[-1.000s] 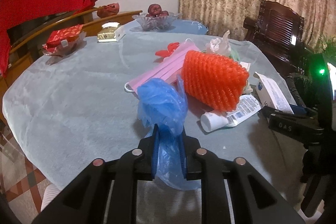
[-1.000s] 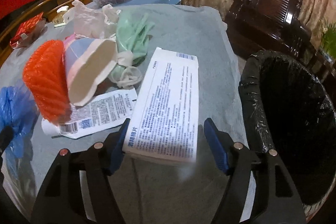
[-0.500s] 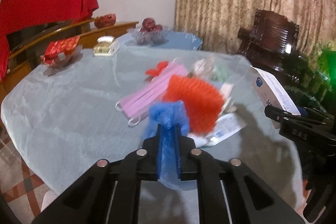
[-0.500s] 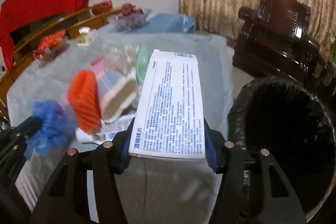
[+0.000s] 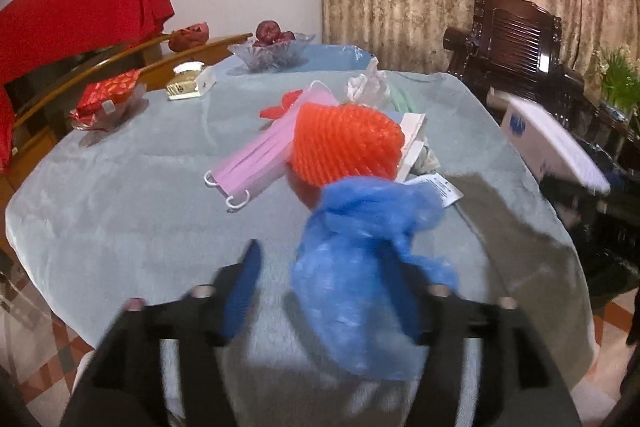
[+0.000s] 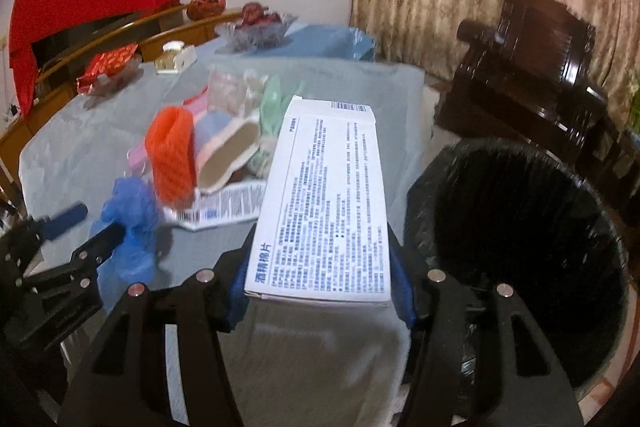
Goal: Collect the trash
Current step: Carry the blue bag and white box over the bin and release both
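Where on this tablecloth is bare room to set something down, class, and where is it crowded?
Free: the broad stretch of tablecloth left of the pink masks, bordered behind by the red packet dish. Crowded: the centre-right heap around the orange foam net.

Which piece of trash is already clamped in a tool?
The white printed box, clamped by the right tool; the other trash isn't clamped.
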Tool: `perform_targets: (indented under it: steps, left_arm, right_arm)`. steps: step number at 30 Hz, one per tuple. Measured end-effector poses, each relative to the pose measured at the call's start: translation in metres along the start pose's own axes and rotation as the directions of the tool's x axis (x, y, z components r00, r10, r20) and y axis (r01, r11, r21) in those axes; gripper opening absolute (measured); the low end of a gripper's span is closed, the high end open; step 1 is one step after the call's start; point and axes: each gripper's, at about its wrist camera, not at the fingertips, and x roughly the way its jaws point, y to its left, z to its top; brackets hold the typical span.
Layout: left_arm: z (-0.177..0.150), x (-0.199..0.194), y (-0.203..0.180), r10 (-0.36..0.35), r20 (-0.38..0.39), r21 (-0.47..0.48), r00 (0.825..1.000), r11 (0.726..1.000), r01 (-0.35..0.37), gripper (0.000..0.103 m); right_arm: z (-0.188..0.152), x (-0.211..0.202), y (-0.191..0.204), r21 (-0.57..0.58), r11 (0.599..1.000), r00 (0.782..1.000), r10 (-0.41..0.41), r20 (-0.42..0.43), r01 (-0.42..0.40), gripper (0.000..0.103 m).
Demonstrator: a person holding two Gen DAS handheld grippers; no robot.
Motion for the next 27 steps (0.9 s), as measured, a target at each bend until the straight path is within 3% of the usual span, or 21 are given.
perform_targets:
  steps: [7,11,14,16,17,18,24,27]
  left_arm:
    - [0.001,0.012,-0.008,-0.07,-0.034,-0.016,0.997,0.997,0.07,0.075]
    - [0.002,0.001,-0.015,-0.126,0.004,0.004,0.992,0.992,0.126,0.084]
    - [0.001,0.005,-0.02,-0.136,-0.01,0.007,0.991,0.991,0.136,0.084]
    - [0.001,0.012,-0.021,-0.148,-0.027,0.002,0.989,0.989,0.149,0.074]
    - [0.0,0.016,-0.023,-0.157,-0.042,0.005,0.987,0.988,0.157,0.056]
    - [-0.001,0.023,-0.025,-0.171,-0.071,0.007,0.983,0.985,0.172,0.046]
    - [0.001,0.018,-0.028,-0.169,-0.047,0.015,0.985,0.985,0.169,0.023]
    - [0.007,0.001,-0.026,-0.174,-0.01,0.009,0.985,0.985,0.174,0.021]
  right_arm:
    - [-0.001,0.0,0.001,-0.004,1.0,1.0,0.005,-0.012,-0.005,0.054]
    - [-0.002,-0.002,-0.001,-0.007,1.0,1.0,-0.004,-0.013,0.004,0.054]
    - [-0.003,-0.001,-0.003,0.001,1.0,1.0,-0.003,-0.026,0.004,0.053]
    - [-0.004,-0.002,-0.004,0.007,1.0,1.0,-0.003,-0.027,0.003,0.053]
    - [-0.005,-0.003,-0.005,0.005,1.0,1.0,-0.006,-0.025,0.006,0.053]
    - [-0.005,-0.004,-0.006,0.005,1.0,1.0,-0.007,-0.024,0.007,0.053]
    - [-0.005,-0.01,-0.013,0.024,1.0,1.0,-0.017,-0.011,0.017,0.053]
    - [-0.003,-0.018,-0.02,0.041,0.999,1.0,-0.017,0.007,0.017,0.054]
